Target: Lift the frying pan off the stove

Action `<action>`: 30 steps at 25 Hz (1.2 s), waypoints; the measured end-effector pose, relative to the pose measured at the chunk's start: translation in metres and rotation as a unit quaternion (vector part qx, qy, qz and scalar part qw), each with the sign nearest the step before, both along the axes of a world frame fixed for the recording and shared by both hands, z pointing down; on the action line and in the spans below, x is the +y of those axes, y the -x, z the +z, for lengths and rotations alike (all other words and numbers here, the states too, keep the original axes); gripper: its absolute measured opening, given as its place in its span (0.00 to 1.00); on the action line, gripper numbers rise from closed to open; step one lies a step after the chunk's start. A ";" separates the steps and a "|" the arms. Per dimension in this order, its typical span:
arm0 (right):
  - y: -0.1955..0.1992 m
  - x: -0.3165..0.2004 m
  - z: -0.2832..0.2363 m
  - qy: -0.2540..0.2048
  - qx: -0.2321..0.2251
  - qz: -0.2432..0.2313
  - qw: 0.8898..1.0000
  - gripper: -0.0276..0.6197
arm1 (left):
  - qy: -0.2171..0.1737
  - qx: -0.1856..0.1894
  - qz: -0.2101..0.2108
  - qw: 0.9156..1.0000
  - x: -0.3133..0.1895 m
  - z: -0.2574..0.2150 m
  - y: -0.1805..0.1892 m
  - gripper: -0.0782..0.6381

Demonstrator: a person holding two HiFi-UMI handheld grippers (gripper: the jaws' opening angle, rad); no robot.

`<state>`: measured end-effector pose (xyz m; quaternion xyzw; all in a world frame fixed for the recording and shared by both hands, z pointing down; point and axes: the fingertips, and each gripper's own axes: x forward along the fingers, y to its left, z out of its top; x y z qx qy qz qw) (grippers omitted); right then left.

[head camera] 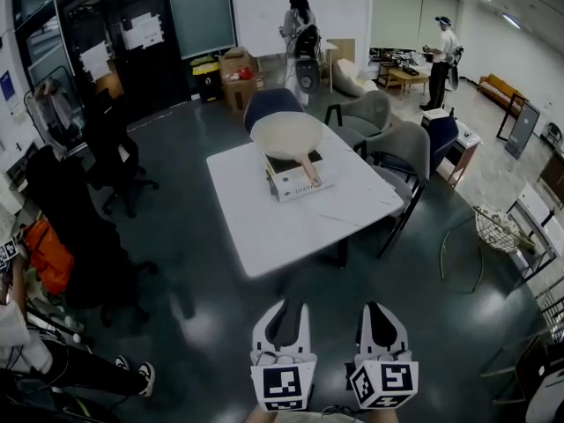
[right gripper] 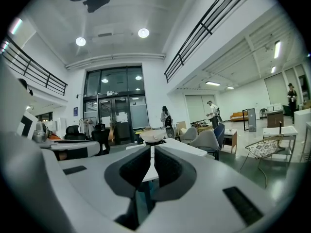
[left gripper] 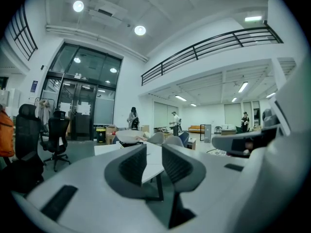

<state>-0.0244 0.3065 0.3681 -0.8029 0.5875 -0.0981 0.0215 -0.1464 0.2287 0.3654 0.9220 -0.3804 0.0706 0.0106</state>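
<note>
The pan (head camera: 286,135) sits on the stove (head camera: 298,185) in the upper middle of the head view, its handle (head camera: 309,171) pointing toward the bottom of the frame. The stove stands on a white table (head camera: 291,232), with chairs (head camera: 404,152) along the table's right and top sides. Both grippers hover at the bottom edge over the dark floor (head camera: 194,263), well apart from the table and pan. The left gripper (head camera: 284,307) has its jaws slightly apart with nothing between them. The right gripper (head camera: 381,307) has its jaws closed and empty.
</note>
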 end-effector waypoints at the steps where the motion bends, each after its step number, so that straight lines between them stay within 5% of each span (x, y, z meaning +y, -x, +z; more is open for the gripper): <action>1: -0.003 -0.010 -0.001 -0.001 0.001 0.000 1.000 0.09 | 0.002 0.002 0.000 1.000 -0.010 -0.001 -0.004 0.25; 18: -0.049 -0.123 0.014 0.019 -0.010 -0.014 1.000 0.09 | 0.014 0.006 -0.010 1.000 -0.123 0.010 -0.044 0.25; 30: -0.110 -0.203 0.018 0.020 -0.012 -0.077 0.997 0.09 | 0.019 0.005 -0.064 0.998 -0.195 0.020 -0.098 0.25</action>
